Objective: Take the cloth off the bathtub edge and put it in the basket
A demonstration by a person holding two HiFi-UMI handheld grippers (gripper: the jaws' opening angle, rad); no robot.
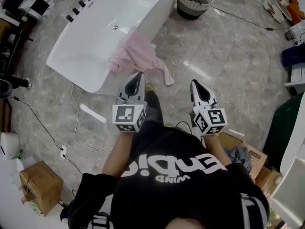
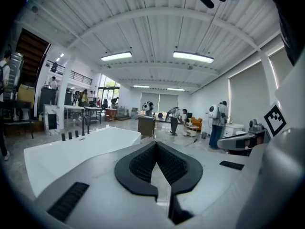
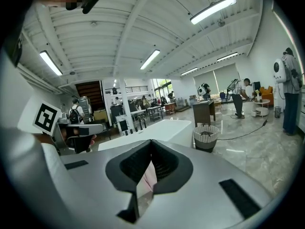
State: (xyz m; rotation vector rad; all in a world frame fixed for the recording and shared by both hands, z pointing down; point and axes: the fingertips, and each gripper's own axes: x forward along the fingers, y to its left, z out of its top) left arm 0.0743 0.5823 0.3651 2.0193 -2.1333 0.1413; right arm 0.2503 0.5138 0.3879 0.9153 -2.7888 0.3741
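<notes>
Cloth [image 1: 136,56] hangs over the bathtub [image 1: 95,37] edge, the basket [image 1: 190,11] partly cropped; left tool [image 1: 139,74] and right tool [image 1: 194,82] closed, empty.

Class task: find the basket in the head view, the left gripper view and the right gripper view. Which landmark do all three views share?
Head view: basket at the top edge, right of centre.
Left gripper view: not in it.
Right gripper view: right of centre, slightly below the middle.
Shared landmark: the white bathtub.
</notes>
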